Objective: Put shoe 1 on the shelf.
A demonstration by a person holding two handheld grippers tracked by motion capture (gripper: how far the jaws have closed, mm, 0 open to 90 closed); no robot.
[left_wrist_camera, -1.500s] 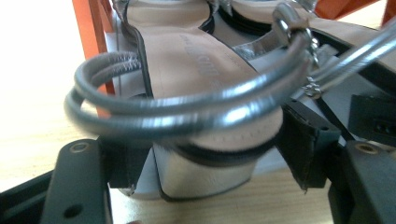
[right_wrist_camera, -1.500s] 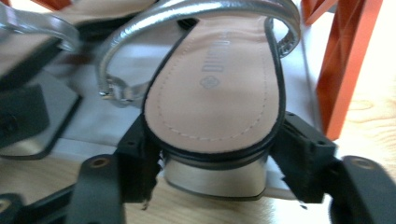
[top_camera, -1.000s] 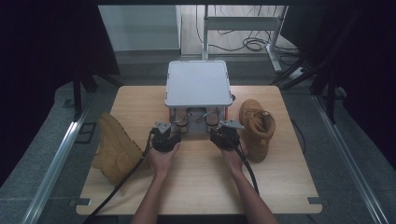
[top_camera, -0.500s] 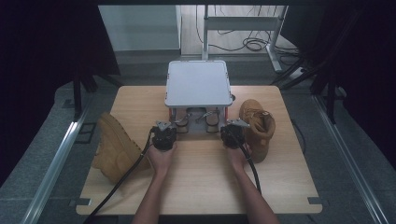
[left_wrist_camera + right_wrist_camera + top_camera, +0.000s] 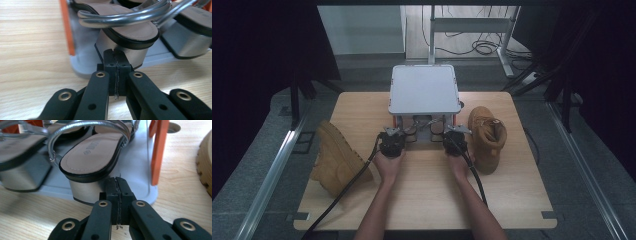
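Silver block-heeled sandals (image 5: 92,157) are sitting on the lower deck of a small grey rack (image 5: 424,90) at the middle of the wooden counter (image 5: 422,200), under the rack's flat top, with their heels facing the person. The left gripper (image 5: 391,142) and the right gripper (image 5: 455,139) are hovering at the rack's front edge, each just short of a heel. Both have just been closing, and their black pads are now pressing together with nothing between them. In the left gripper view, the left gripper's tips (image 5: 116,58) are sitting close against the metallic heel of one sandal (image 5: 130,27), beside an orange post (image 5: 66,25). In the right gripper view, the tips (image 5: 117,186) are nearly meeting the other heel, with a second orange post (image 5: 157,150) to one side. A tan boot (image 5: 337,160) is lying tipped over at the counter's left edge, and another (image 5: 487,137) is standing just right of the rack. Bare wood is stretching open around the forearms toward the near edge.
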